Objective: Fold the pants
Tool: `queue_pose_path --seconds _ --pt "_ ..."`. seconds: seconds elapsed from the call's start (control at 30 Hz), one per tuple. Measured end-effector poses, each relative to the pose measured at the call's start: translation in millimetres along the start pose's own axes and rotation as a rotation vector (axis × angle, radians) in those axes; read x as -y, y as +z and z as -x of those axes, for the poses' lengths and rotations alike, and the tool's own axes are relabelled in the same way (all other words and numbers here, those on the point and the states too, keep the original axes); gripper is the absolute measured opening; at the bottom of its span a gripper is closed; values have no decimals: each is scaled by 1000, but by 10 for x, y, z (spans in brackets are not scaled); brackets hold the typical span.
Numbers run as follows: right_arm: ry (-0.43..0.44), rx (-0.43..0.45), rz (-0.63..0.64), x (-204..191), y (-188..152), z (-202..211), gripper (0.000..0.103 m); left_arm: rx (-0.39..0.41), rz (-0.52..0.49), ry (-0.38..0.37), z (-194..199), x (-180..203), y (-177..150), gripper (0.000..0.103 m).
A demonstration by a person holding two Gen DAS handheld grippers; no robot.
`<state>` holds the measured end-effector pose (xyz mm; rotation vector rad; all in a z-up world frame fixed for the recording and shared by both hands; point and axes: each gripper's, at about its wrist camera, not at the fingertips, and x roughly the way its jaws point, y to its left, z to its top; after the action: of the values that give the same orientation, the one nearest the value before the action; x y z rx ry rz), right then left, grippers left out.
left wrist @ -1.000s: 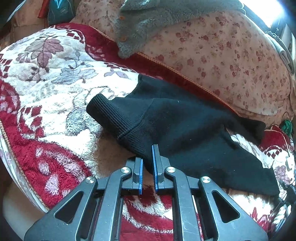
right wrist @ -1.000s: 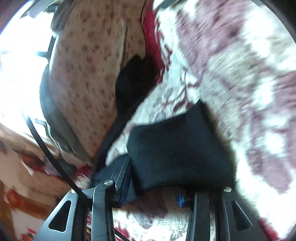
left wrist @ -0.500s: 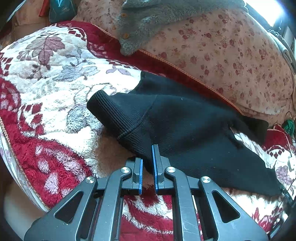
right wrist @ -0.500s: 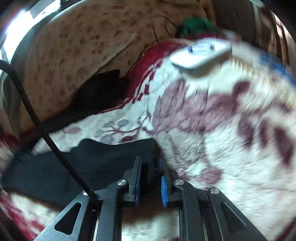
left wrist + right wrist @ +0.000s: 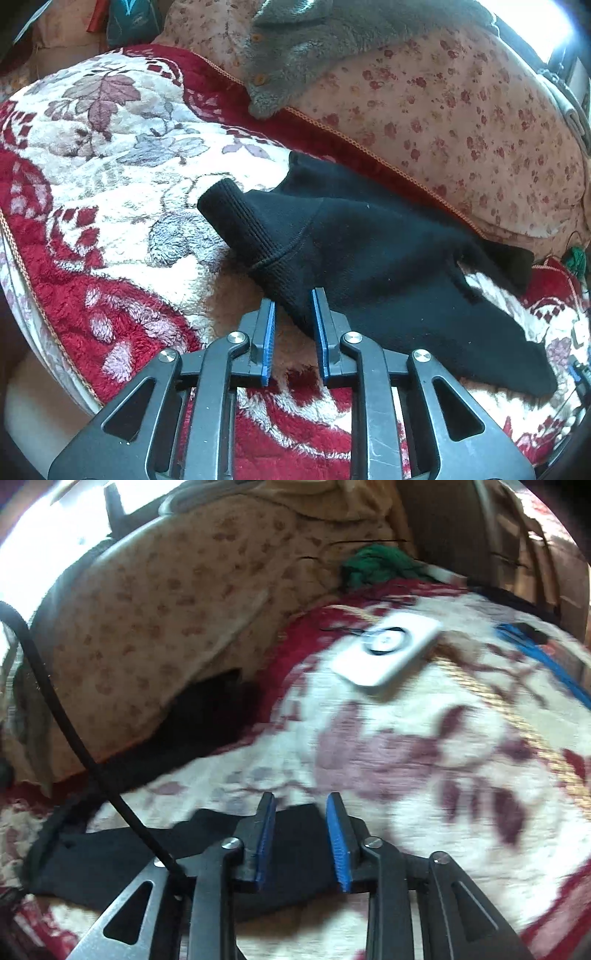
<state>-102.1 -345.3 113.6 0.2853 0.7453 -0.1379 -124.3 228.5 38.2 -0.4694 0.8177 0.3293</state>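
Observation:
Black knit pants [image 5: 369,254] lie spread on a red and cream floral blanket [image 5: 92,166], ribbed waistband toward the left, legs running right. My left gripper [image 5: 293,310] is open, its blue pads either side of the waistband's near corner. In the right wrist view my right gripper [image 5: 301,808] is open over the end of a pant leg [image 5: 295,834], which lies flat between the fingers. The other leg end [image 5: 218,705] lies against the flowered cushion.
A pink flowered cushion [image 5: 461,110] runs along the back with a grey fleece garment [image 5: 314,40] on it. A white rectangular device [image 5: 388,650], a blue strap [image 5: 535,653] and green cloth [image 5: 376,565] lie at the blanket's far end. A black cable [image 5: 74,734] crosses left.
Both grippers have opened: the left let go of the waistband corner, the right let go of the leg end after swinging round and laying it on the blanket.

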Motion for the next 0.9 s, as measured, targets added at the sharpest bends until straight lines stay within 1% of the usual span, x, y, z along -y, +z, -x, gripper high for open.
queue_pose_path --seconds 0.03,0.07,0.1,0.17,0.23,0.27,0.37,0.47,0.57,0.6,0.7,0.77,0.83,0.9 --pt "21 -15 11 -91 6 -50 28 -2 5 5 -6 -16 2 29" --pt "43 -24 20 -164 -9 -69 28 0 9 13 -3 -30 6 36" --pt "89 -33 30 -244 -29 -80 28 6 17 9 8 -50 8 37" --pt "196 -77 61 -458 -85 -138 30 16 55 -32 32 -114 13 37" --pt "274 -121 100 -689 -167 -195 33 9 92 -74 40 -174 7 53" --pt "315 -145 123 -822 -212 -227 33 1 113 -92 25 -209 2 66" --pt "410 -198 197 -1236 -321 -341 34 -21 164 -112 -32 -273 21 67" --pt "509 -256 281 -1748 -402 -467 34 3 206 -147 -14 -283 68 67" --pt "635 -313 344 -2285 -491 -597 36 15 188 -144 -26 -216 152 67" --pt "674 -332 369 -2522 -503 -657 36 19 179 -142 -34 -189 173 67" --pt "740 -348 428 -3132 -451 -813 38 17 141 -118 -94 -100 222 67" --pt "789 -349 463 -3549 -368 -939 43 16 119 -101 -123 -66 233 67" --pt "838 -359 512 -3990 -304 -1106 45 20 109 -95 -134 -74 233 67" --pt "836 -369 581 -4388 -292 -1296 46 24 102 -89 -150 -96 241 67"
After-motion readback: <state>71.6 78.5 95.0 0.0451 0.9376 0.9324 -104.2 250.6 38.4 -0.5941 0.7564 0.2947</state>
